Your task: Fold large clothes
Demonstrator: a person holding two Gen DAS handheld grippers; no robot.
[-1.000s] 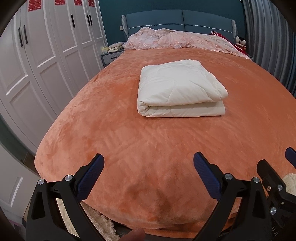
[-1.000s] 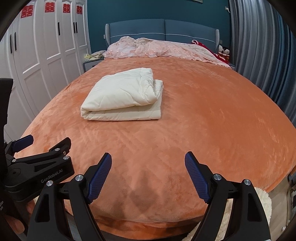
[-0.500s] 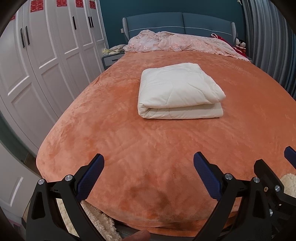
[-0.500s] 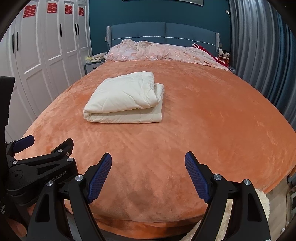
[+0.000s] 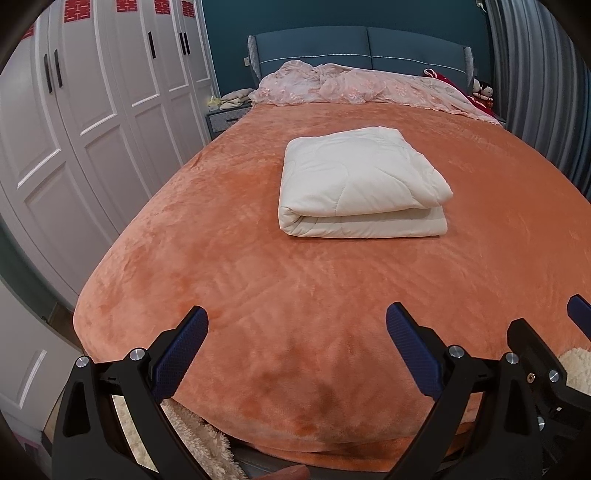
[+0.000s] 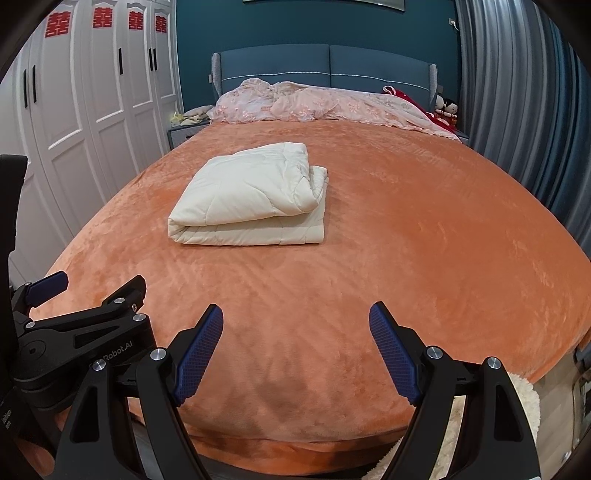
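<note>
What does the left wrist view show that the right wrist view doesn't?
Left only: the left claw seen from behind, wide open and empty, and a fingertip at the bottom edge. Right only: the right claw, open and empty, the wall frame above the headboard, and the left claw from its side. Both: the folded quilt untouched on the orange bed, pink bedding, wardrobe.

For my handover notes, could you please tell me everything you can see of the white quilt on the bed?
The white quilt is cream-white, padded and stitched in panels. It is folded into a thick, roughly square bundle of stacked layers, with a rounded fold at its left side. It lies flat on the orange bedspread, near the middle of the bed. Nothing else touches it; both tongs are well short of it.
</note>
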